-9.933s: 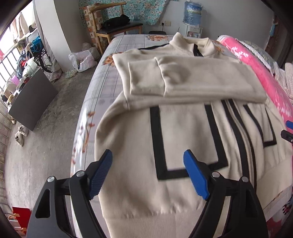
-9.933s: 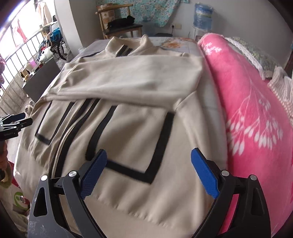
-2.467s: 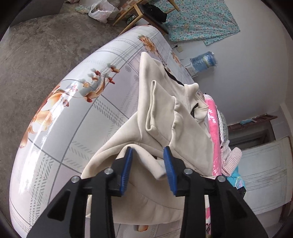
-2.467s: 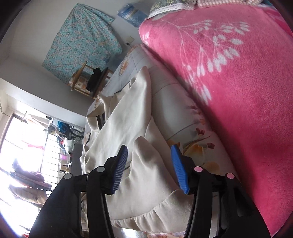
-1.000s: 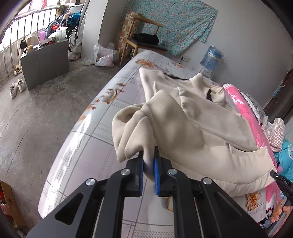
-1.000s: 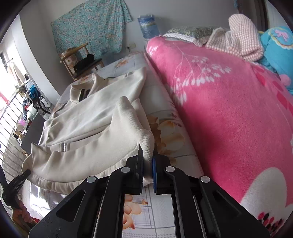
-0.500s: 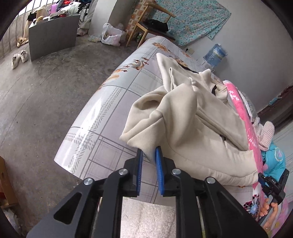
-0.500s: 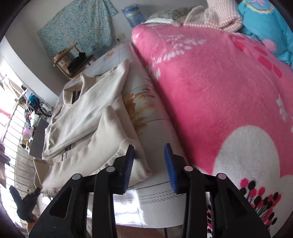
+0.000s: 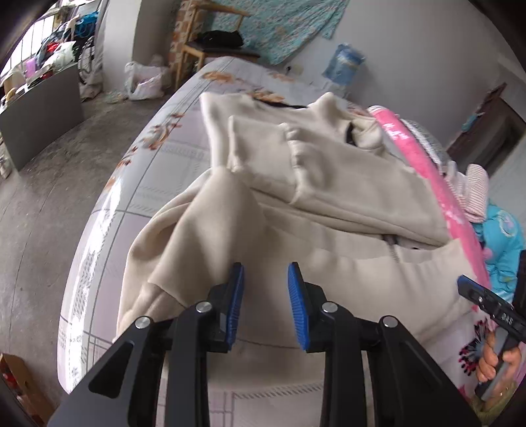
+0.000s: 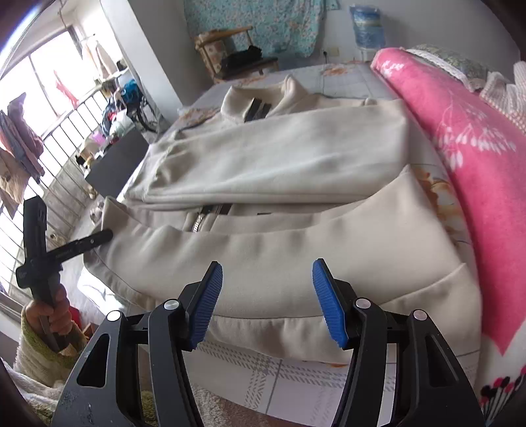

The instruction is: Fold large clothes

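Observation:
A cream zip jacket [image 9: 328, 184] lies on the bed with its sleeves folded across the chest and its bottom part folded up over the body. It also shows in the right wrist view [image 10: 296, 170]. My left gripper [image 9: 265, 289] is open, just above the folded fabric at the jacket's near left corner, holding nothing. My right gripper [image 10: 266, 289] is open and empty above the folded hem near the right side. The zipper pull [image 10: 196, 225] shows at the fold.
The bed sheet [image 9: 138, 170] is grey with orange flowers. A pink blanket [image 10: 460, 138] lies along the right side of the bed. A wooden chair [image 9: 210, 49], a plastic bag [image 9: 141, 82] and a water bottle [image 10: 366, 23] stand beyond the bed.
Both grippers have opened and let go of the jacket's hem, which now lies folded up over the body. Both have drawn back toward the near edge of the bed.

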Tool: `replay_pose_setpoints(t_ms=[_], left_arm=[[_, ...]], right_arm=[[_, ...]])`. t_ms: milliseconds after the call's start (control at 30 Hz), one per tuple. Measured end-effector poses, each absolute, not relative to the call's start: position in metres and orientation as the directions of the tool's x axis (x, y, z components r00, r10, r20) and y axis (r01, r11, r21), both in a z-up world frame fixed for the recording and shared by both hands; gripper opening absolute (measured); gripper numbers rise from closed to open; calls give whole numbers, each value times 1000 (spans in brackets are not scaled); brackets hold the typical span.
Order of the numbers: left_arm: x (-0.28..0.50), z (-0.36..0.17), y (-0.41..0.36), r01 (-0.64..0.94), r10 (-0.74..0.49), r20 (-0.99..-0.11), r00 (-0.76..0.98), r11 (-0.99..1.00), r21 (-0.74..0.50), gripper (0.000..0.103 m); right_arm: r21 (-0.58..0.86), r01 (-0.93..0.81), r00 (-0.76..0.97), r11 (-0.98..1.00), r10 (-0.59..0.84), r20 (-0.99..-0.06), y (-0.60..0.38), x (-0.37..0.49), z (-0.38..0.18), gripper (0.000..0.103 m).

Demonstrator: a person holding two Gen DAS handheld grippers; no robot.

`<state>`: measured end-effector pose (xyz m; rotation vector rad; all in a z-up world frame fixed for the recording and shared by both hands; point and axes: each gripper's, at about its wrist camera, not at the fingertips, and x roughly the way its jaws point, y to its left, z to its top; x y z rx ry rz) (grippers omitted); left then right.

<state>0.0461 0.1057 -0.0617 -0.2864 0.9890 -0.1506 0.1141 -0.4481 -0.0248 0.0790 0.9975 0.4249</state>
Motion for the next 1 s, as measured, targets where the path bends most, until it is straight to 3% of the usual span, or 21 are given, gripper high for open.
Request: replay_pose_setpoints(t_ms=[67,133,267,400,500,667,733,767,833,867,900,933,1000], left_arm=[[45,-60,118,-48,-263,-785,561,936,-348,26],[39,-48,120,-60,-218,-787,577,950,-307,27],[19,-24,100,68,-309,-732,607,938,-340,39],[11,-38,49,197,-390,-780,489,921,-337,42],[8,-55,23,207,-317,-830,459,947,-247,41],[4,-60,16,195,-265,-820,507,962,-190,40],[4,-61,12,195,-206,-824,528,974,-119,24],[4,-61,12,196,-192,-822,536,976,-100,22],[2,-62,16,195,-180,-815,551,977,-85,11],[2,-62,16,197,-180,-812,556,977,-82,7],[2,-62,17,197,-180,-809,559,977,-82,3],[3,-62,18,195,-189,-807,560,976,-93,2],[2,-59,20,196,-198,-798,569,975,-103,2]], right_arm=[[168,-272,470,947,283,-836,-441,119,-33,55],[137,-239,484,961,240,-841,-444,119,-31,55],[227,-282,477,932,341,-810,-441,116,-20,61],[227,-393,422,891,394,-816,-404,113,-20,63],[231,-427,387,875,407,-828,-384,112,-25,64],[165,-434,365,886,340,-867,-368,111,-45,63],[149,-441,376,885,333,-865,-367,109,-44,51],[165,-451,360,877,348,-866,-365,108,-44,37],[171,-458,349,872,353,-868,-361,104,-45,29],[167,-472,348,866,356,-867,-357,101,-44,19],[168,-473,349,865,359,-866,-355,100,-43,15],[169,-468,355,867,359,-863,-354,99,-42,5],[163,-461,374,873,357,-856,-353,97,-35,1]])
